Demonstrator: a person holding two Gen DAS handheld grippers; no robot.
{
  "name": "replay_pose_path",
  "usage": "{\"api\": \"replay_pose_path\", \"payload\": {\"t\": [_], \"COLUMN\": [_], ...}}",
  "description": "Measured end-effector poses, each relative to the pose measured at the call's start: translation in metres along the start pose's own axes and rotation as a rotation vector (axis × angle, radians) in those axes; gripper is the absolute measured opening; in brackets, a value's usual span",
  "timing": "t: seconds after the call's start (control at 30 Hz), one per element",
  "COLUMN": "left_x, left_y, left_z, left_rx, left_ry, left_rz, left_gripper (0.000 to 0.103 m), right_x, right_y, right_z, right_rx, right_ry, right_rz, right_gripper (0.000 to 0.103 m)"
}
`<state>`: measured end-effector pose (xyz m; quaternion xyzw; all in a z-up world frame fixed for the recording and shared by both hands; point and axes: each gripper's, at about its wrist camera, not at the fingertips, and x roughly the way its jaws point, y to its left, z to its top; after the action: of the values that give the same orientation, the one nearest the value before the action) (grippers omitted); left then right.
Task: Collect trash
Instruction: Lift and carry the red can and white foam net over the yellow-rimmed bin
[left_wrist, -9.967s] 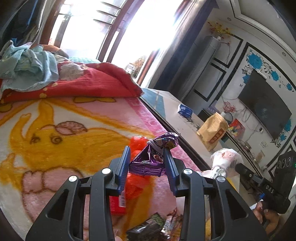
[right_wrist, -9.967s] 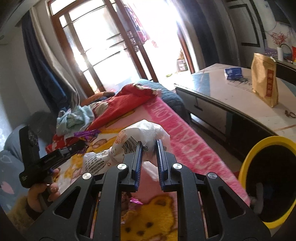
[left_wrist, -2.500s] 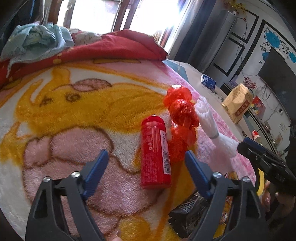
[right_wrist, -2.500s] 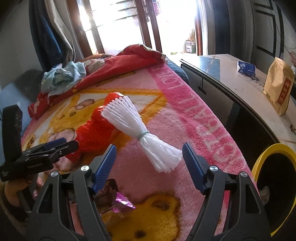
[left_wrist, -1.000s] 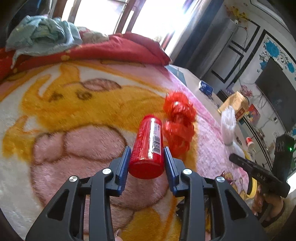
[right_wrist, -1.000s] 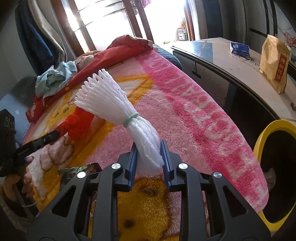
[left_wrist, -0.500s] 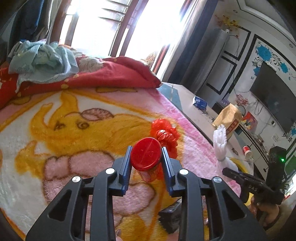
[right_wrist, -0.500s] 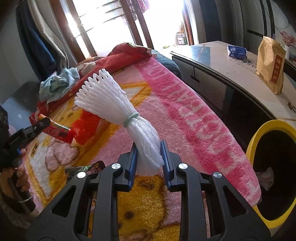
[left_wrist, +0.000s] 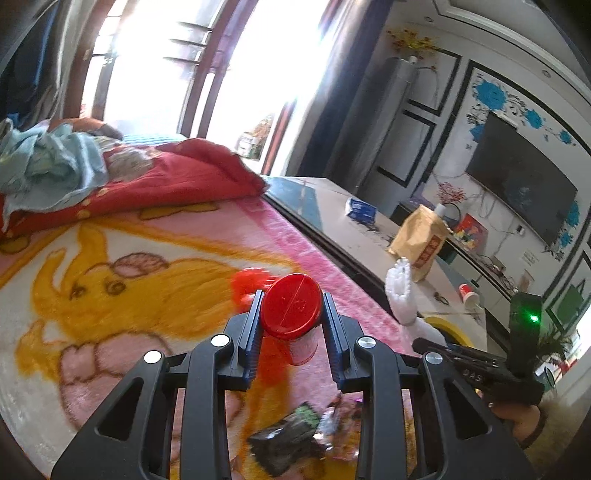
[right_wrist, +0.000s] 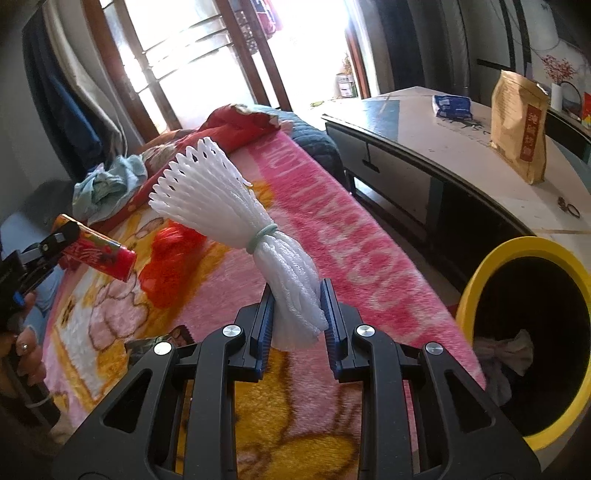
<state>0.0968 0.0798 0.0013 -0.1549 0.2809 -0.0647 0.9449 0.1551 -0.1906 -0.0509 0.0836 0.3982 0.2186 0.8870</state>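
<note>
Right wrist view: right gripper (right_wrist: 297, 314) clamped on foam net (right_wrist: 236, 225), lifted above blanket (right_wrist: 332, 229), bin (right_wrist: 517, 247) just beside blanket edge. Left gripper (left_wrist: 291, 325) pinched red can (left_wrist: 291, 310), also above blanket. Risks, judged: smooth round can could slip from flat pads if tilted; soft net could compress and slide out; both hands heading for bin could collide. Red bag (right_wrist: 170, 258) and wrappers (left_wrist: 291, 439) lay on blanket.

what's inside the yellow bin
Crumpled pale trash lies low inside the yellow bin. The rest of its inside is dark, and its near wall hides the bottom.
</note>
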Motion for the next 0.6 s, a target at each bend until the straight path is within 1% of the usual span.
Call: {"api": "replay_pose_path", "payload": {"t": [0.23, 0.6], "left_x": [0.011, 0.031], "left_y": [-0.033, -0.074], "left_z": [0.002, -0.004], "left_rx": [0.057, 0.123], "left_ry": [0.013, 0.048], "left_rz": [-0.065, -0.135], "left_gripper": [0.028, 0.028], "right_x": [-0.012, -0.028], "right_y": [-0.022, -0.056], "right_z": [0.002, 0.004], "right_rx": [0.040, 0.106], "right_ry": [-0.022, -0.052], "right_rz": [-0.028, -0.080], "right_gripper": [0.018, 0.018]}}
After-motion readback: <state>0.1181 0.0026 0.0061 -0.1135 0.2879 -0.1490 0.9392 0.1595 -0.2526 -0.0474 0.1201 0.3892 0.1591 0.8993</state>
